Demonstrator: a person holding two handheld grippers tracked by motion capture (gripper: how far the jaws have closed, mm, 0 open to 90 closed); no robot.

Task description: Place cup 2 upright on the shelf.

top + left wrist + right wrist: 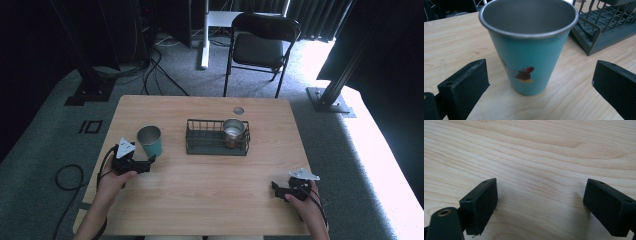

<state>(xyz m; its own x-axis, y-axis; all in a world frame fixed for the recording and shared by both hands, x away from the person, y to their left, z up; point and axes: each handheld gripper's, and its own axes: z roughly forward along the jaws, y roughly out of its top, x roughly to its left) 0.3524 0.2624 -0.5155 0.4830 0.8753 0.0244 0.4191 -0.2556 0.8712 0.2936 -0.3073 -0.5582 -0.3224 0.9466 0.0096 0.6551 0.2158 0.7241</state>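
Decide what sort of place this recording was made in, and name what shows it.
Probably a recording studio or lab, not a home: black curtains, loose cables on grey carpet, metal stand feet, and a lone folding chair.

**Black grippers, grey plates**

Each gripper, left (150, 162) and right (276, 187), is black with a grey three-cornered plate on top and a trailing black cable. Jaws are blocky, matte, with small screw holes. Forearms are sleeveless.
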